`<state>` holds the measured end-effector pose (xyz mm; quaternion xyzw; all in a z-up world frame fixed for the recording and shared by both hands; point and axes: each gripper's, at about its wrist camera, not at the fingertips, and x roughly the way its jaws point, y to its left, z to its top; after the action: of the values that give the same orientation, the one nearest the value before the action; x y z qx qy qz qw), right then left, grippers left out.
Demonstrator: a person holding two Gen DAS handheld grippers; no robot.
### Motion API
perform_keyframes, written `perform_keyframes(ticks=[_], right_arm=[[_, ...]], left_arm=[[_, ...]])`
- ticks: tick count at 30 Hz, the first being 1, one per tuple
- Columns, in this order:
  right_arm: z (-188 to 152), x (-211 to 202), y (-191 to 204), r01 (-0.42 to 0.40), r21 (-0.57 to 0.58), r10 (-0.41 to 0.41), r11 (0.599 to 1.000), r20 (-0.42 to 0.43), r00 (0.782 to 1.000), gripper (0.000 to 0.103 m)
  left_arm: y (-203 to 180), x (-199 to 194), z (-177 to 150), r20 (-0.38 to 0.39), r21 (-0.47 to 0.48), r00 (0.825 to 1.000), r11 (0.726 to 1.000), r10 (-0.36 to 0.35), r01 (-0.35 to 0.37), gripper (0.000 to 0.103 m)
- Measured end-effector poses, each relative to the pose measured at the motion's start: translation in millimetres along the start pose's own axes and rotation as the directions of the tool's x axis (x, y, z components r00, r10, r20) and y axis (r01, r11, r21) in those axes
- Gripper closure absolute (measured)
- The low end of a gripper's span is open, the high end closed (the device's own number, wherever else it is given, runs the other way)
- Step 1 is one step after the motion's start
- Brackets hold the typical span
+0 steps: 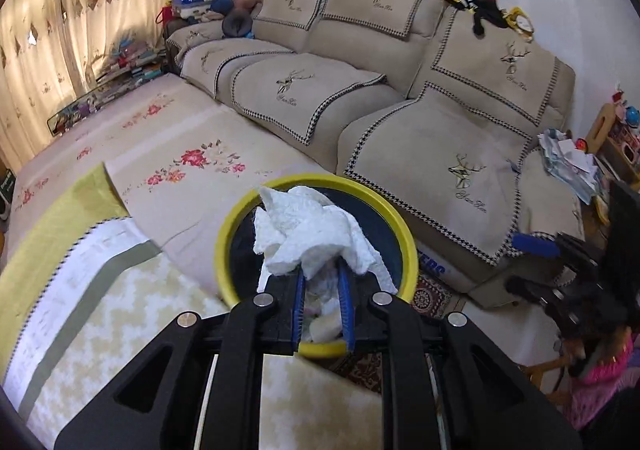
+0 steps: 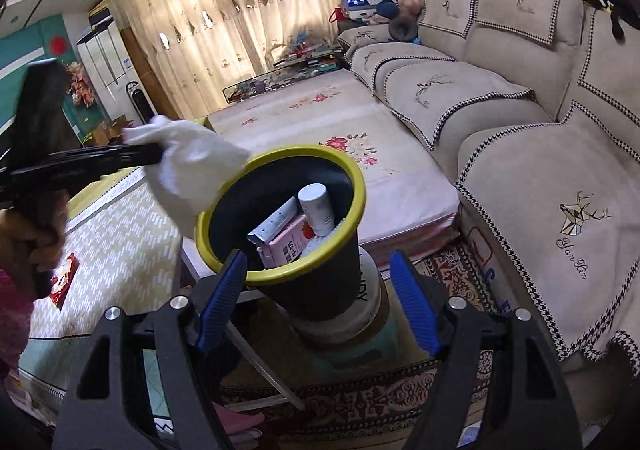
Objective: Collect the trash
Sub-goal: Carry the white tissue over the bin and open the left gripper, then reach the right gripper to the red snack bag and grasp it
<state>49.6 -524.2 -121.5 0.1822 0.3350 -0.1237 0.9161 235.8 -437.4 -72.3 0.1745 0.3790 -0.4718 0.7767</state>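
One view — bin (image 2: 280, 217) holds trash.

Black gripper (image 2: 316, 290) frames, blue ribbed jaws, silver screws, pink sleeve.

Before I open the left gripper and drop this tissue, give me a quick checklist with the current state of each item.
1. Tissue held by left gripper: ok, its fingers are pinched on the wad.
2. Tissue over the bin opening: not ok. The right wrist view shows the wad straddling the yellow rim, much of it outside.
3. Room in the bin: ok. The white bottle and pink carton sit well below the rim.
4. Right gripper clear of the drop: ok, open, empty and low beside the bin.
5. Bin steady on its stacked base: cannot tell.
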Motion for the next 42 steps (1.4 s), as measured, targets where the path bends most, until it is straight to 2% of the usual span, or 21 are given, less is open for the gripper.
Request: perform_keyframes(ticks=[1, 2, 3, 4, 5, 9, 11, 15, 18, 21, 23, 24, 26, 29, 32, 33, 37, 39, 42], right_arm=[[-0.2, -1.2, -0.2, -0.001, 0.002, 0.001, 1.000, 0.002, 1.000, 0.033], [1.4, -0.8, -1.2, -0.002, 0.004, 0.002, 1.000, 0.004, 1.000, 0.033], [2.1, -0.7, -2.5, -0.004, 0.006, 0.003, 1.000, 0.005, 1.000, 0.033], [2.5, -0.3, -2.8, -0.007, 0.008, 0.007, 1.000, 0.006, 1.000, 0.033], [2.0, -0.1, -1.5, -0.009, 0.008, 0.009, 1.000, 0.006, 1.000, 0.033], [-0.9, 2.5, 1.0, -0.023, -0.002, 0.023, 1.000, -0.007, 1.000, 0.033], [-3.4, 5.6, 5.1, -0.032, -0.007, 0.032, 0.999, -0.018, 0.999, 0.033], [-6.1, 12.6, 20.9, -0.063, -0.018, 0.062, 0.998, -0.036, 0.997, 0.033], [-6.4, 19.7, 38.6, -0.093, -0.046, 0.090, 0.995, -0.054, 0.994, 0.033], [-7.6, 28.4, 63.9, -0.132, -0.087, 0.125, 0.987, -0.076, 0.989, 0.033], [-8.0, 32.5, 80.0, -0.154, -0.109, 0.145, 0.982, -0.089, 0.985, 0.032], [-8.5, 35.0, 91.1, -0.168, -0.123, 0.156, 0.978, -0.097, 0.983, 0.032], [-9.4, 38.6, 111.7, -0.189, -0.152, 0.173, 0.970, -0.113, 0.978, 0.032], [-11.6, 44.2, 145.3, -0.223, -0.199, 0.198, 0.954, -0.137, 0.971, 0.032], [-11.4, 49.9, 180.4, -0.269, -0.236, 0.235, 0.934, -0.161, 0.959, 0.032], [-12.4, 51.8, 196.5, -0.287, -0.254, 0.249, 0.924, -0.172, 0.953, 0.032], [-19.1, 56.0, 250.3, -0.357, -0.313, 0.300, 0.880, -0.216, 0.929, 0.032], [-23.7, 59.6, 279.6, -0.389, -0.340, 0.321, 0.856, -0.240, 0.916, 0.032], [-30.9, 65.7, 317.2, -0.428, -0.365, 0.345, 0.827, -0.272, 0.898, 0.032]], left_arm=[[-0.1, 11.7, 4.3, -0.004, -0.009, 1.000, 1.000, 0.009, -0.009, 0.086], [0.1, 20.7, 7.6, -0.003, -0.016, 1.000, 1.000, 0.017, -0.017, 0.077], [0.7, 27.3, 9.0, 0.000, -0.025, 1.000, 0.999, 0.026, -0.026, 0.051], [3.2, 34.4, 12.0, 0.007, -0.039, 0.999, 0.998, 0.047, -0.047, 0.039], [5.0, 37.6, 14.2, 0.020, -0.052, 0.998, 0.997, 0.061, -0.060, 0.020], [13.0, 32.8, 15.1, 0.036, -0.086, 0.997, 0.994, 0.064, -0.060, 0.019], [14.2, 12.9, 8.8, 0.056, -0.099, 0.996, 0.993, 0.065, -0.059, 0.019], [25.3, -52.2, -20.2, 0.113, -0.151, 0.986, 0.983, 0.126, -0.108, 0.019], [35.5, -108.5, -48.4, 0.170, -0.206, 0.967, 0.967, 0.187, -0.151, 0.014], [47.2, -159.4, -84.8, 0.209, -0.266, 0.936, 0.938, 0.282, -0.223, 0.012], [53.9, -187.3, -113.8, 0.215, -0.289, 0.909, 0.912, 0.357, -0.290, 0.012], [57.5, -202.2, -131.0, 0.215, -0.312, 0.885, 0.887, 0.414, -0.340, 0.011], [65.3, -221.5, -156.7, 0.205, -0.351, 0.853, 0.850, 0.480, -0.394, 0.011], [84.8, -254.3, -205.9, 0.175, -0.456, 0.820, 0.783, 0.545, -0.423, 0.010], [102.3, -278.0, -246.6, 0.137, -0.541, 0.799, 0.720, 0.586, -0.435, 0.010], [108.6, -287.7, -263.1, 0.118, -0.569, 0.784, 0.688, 0.610, -0.450, 0.010], [120.7, -309.4, -309.2, 0.066, -0.617, 0.735, 0.606, 0.675, -0.502, 0.010], [125.2, -317.5, -326.1, 0.056, -0.634, 0.726, 0.586, 0.685, -0.505, 0.010], [131.2, -323.3, -341.4, 0.053, -0.650, 0.724, 0.575, 0.688, -0.498, 0.010]])
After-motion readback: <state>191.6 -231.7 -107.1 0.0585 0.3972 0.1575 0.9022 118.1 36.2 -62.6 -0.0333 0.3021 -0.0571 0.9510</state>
